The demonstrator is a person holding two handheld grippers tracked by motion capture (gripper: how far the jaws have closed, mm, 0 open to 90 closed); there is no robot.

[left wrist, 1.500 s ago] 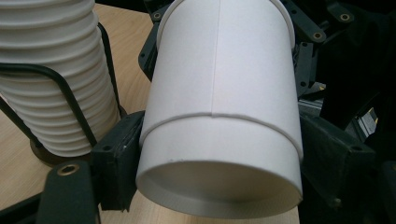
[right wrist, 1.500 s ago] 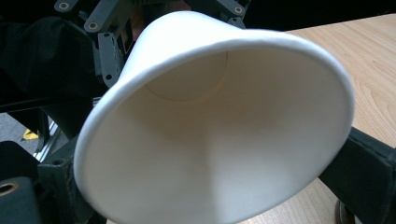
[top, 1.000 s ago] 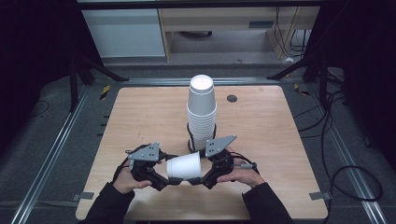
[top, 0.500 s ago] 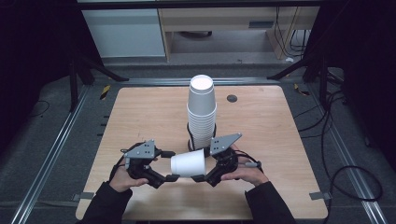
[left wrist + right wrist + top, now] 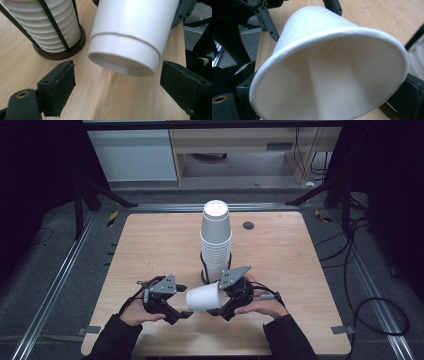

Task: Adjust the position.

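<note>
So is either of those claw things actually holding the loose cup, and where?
The right gripper holds the paper cup by its rim end. The left gripper has just been opening; its jaws stand clear of the cup's base.

A light wooden table [image 5: 150, 245] with rounded corners carries a dark round holder [image 5: 60, 51], just past centre toward six o'clock, in which a stack of white paper cups [image 5: 216, 240] stands upright. A small dark disc [image 5: 248, 225] sits toward one o'clock of the stack.
</note>
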